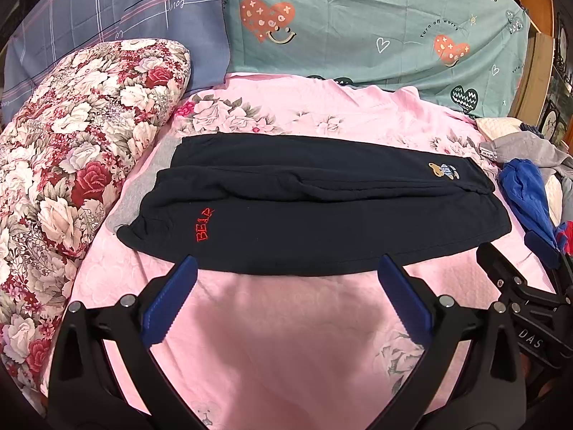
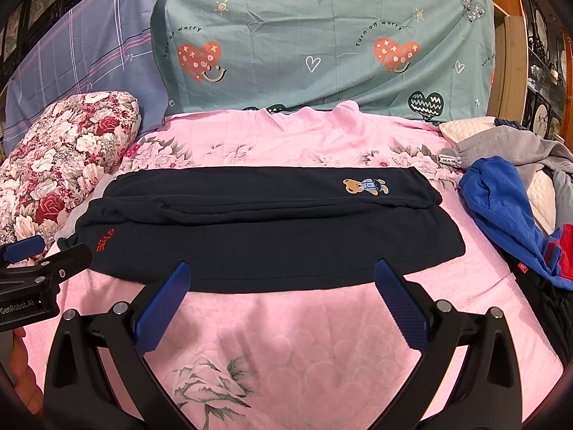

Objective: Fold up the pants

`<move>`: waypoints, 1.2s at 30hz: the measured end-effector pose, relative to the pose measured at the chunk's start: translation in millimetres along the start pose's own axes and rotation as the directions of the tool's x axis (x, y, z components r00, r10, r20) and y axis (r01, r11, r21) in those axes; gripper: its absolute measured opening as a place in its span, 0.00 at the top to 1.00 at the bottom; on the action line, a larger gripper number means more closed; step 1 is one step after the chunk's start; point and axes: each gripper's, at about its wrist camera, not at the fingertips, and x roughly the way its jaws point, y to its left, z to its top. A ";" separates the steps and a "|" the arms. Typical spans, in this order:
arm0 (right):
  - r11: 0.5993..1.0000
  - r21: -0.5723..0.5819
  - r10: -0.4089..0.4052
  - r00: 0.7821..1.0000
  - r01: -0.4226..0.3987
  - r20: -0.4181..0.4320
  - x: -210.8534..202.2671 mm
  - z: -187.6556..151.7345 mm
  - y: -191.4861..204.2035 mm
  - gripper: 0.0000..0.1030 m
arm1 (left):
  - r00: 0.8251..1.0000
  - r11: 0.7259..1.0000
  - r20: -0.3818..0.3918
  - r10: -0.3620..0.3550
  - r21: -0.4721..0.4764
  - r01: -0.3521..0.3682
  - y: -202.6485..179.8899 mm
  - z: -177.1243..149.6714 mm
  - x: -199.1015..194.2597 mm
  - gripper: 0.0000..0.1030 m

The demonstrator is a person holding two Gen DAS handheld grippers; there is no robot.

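Dark navy pants (image 1: 315, 208) lie flat across the pink bedspread (image 1: 286, 340), folded lengthwise, with red "BEAR" stitching at the left end and a small bear patch at the right. They also show in the right wrist view (image 2: 272, 229). My left gripper (image 1: 286, 268) is open and empty, its blue fingertips just at the pants' near edge. My right gripper (image 2: 283, 272) is open and empty, also at the near edge. The right gripper's body shows at the right of the left wrist view (image 1: 530, 286); the left gripper's shows at the left of the right wrist view (image 2: 39, 268).
A floral pillow (image 1: 71, 165) lies left of the pants. A pile of clothes, blue (image 2: 501, 208) and grey (image 2: 508, 143), sits at the right. A teal heart-print sheet (image 2: 322, 43) and a blue plaid sheet (image 1: 125, 18) hang behind the bed.
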 end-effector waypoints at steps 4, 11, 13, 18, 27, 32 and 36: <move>1.000 0.001 0.000 1.000 0.000 -0.002 0.3 -0.1 0.1 0.01 | 1.000 1.000 -0.003 -0.002 -0.001 0.002 0.0 0.9 0.3 0.02; 1.000 -0.005 0.000 1.000 0.000 -0.002 0.5 0.1 2.1 0.01 | 1.000 1.000 -0.010 0.000 -0.002 0.000 -1.2 3.5 1.5 0.02; 1.000 -0.008 -0.002 1.000 0.002 -0.003 0.8 0.9 2.7 0.01 | 1.000 1.000 -0.009 -0.001 -0.001 0.001 -1.3 4.3 0.9 0.02; 1.000 -0.007 -0.004 1.000 0.004 -0.002 1.1 1.5 3.1 0.01 | 1.000 1.000 -0.005 -0.001 0.001 0.001 -1.4 6.9 -0.2 0.02; 1.000 -0.010 -0.003 1.000 0.003 -0.004 2.0 4.2 4.4 0.01 | 1.000 1.000 -0.006 -0.001 0.000 0.001 -0.8 8.3 0.2 0.02; 1.000 -0.013 -0.003 1.000 0.003 -0.005 3.0 5.8 6.2 0.01 | 1.000 1.000 -0.007 0.001 -0.002 -0.001 1.0 10.2 1.3 0.02; 1.000 -0.002 0.015 0.999 -0.015 -0.042 11.3 5.0 3.8 0.01 | 0.994 0.998 -0.095 -0.054 -0.050 0.050 15.7 9.5 23.0 0.02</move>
